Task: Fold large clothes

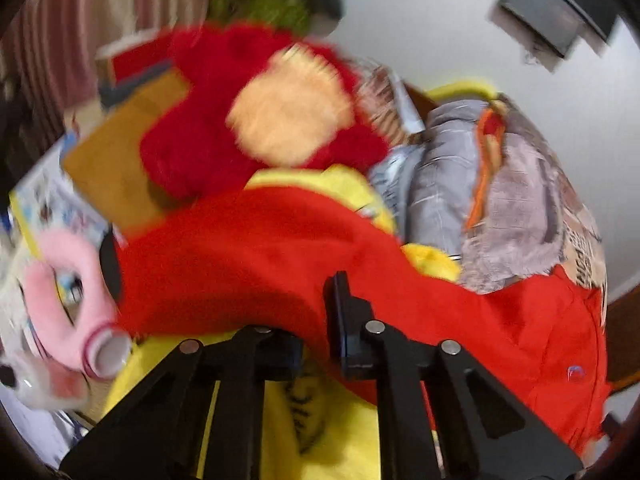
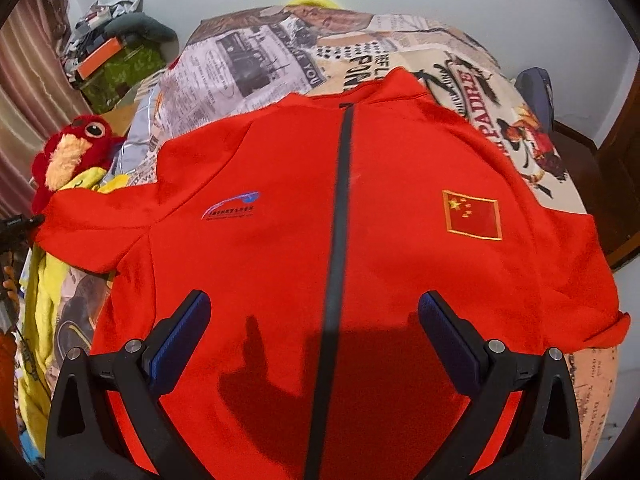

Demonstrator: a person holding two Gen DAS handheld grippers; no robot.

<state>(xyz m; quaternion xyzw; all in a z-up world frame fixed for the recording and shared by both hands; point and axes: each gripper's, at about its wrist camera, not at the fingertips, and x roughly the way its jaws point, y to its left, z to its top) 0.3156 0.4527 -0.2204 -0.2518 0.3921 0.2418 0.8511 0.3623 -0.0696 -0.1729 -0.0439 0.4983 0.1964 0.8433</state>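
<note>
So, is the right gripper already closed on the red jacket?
No, the right gripper is wide open above the red jacket, with its fingers standing apart on both sides of the black zipper.

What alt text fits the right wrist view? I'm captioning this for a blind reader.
A red zip-up jacket lies spread front-up on a newspaper-print bedspread, its dark zipper closed and a flag patch on the chest. The open right gripper hovers over its lower half; a red plush toy sits at the left.
</note>
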